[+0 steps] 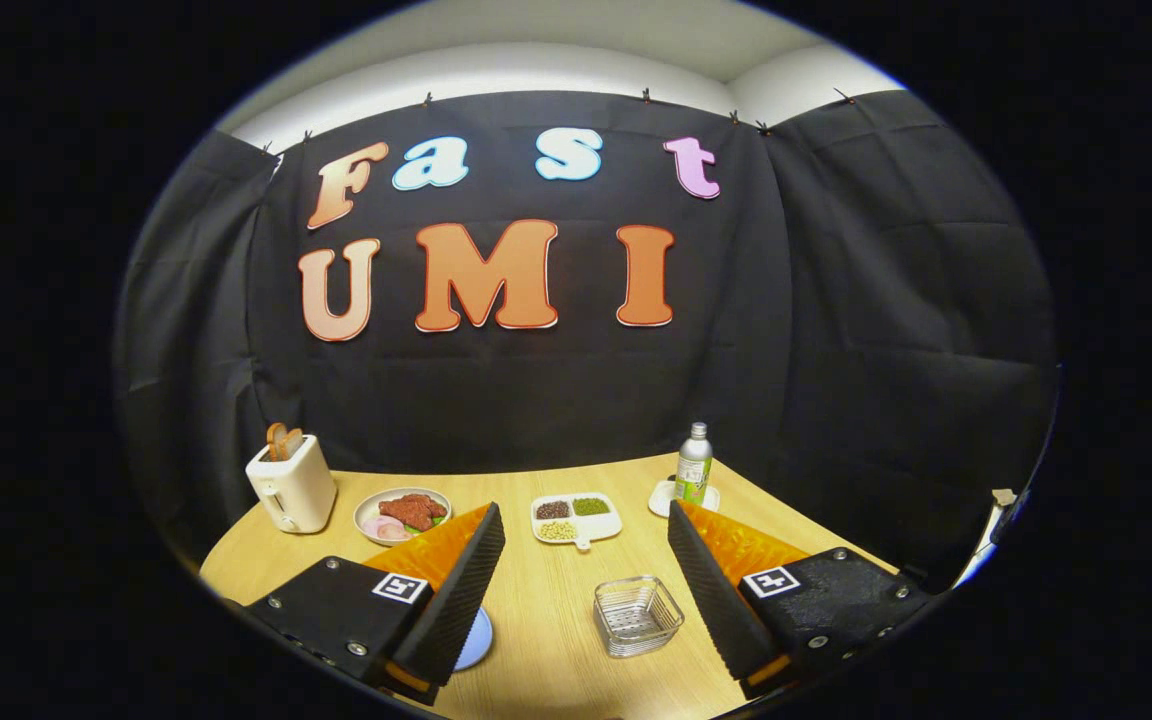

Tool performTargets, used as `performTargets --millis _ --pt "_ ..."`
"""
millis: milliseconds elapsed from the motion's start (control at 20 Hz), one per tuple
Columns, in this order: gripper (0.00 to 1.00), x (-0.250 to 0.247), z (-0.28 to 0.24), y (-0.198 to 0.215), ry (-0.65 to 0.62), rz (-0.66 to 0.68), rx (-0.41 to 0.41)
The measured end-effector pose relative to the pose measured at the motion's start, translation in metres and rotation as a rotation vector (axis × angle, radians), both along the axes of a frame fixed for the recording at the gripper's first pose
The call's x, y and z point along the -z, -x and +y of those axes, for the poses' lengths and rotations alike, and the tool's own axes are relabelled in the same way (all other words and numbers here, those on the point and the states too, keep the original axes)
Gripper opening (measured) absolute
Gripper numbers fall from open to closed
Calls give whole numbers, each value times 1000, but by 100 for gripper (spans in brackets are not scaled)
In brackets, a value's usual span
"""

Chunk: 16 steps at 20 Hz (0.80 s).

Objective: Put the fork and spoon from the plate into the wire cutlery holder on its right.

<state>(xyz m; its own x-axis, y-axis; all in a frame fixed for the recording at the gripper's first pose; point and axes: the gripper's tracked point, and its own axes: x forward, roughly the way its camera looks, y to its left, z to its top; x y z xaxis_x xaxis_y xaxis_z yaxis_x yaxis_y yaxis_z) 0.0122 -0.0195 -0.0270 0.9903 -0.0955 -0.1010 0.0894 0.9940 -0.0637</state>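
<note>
The jaws are spread wide with nothing held, high above the light wooden tabletop (pixel 536 640). A small clear wire cutlery holder (pixel 638 614) sits between the jaws, and nothing can be seen in it. A pale blue plate (pixel 476 640) is mostly hidden behind the left finger, so the fork and spoon cannot be seen. The jaws should be lowered slowly toward that plate first. Further back, seeds are held in a white divided dish (pixel 576 518).
</note>
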Motion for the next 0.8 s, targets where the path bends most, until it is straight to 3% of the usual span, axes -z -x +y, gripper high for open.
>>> performTargets --millis 500,800 --pt "99 12 23 0 -70 22 -31" --pt "98 63 72 0 -69 102 -83"
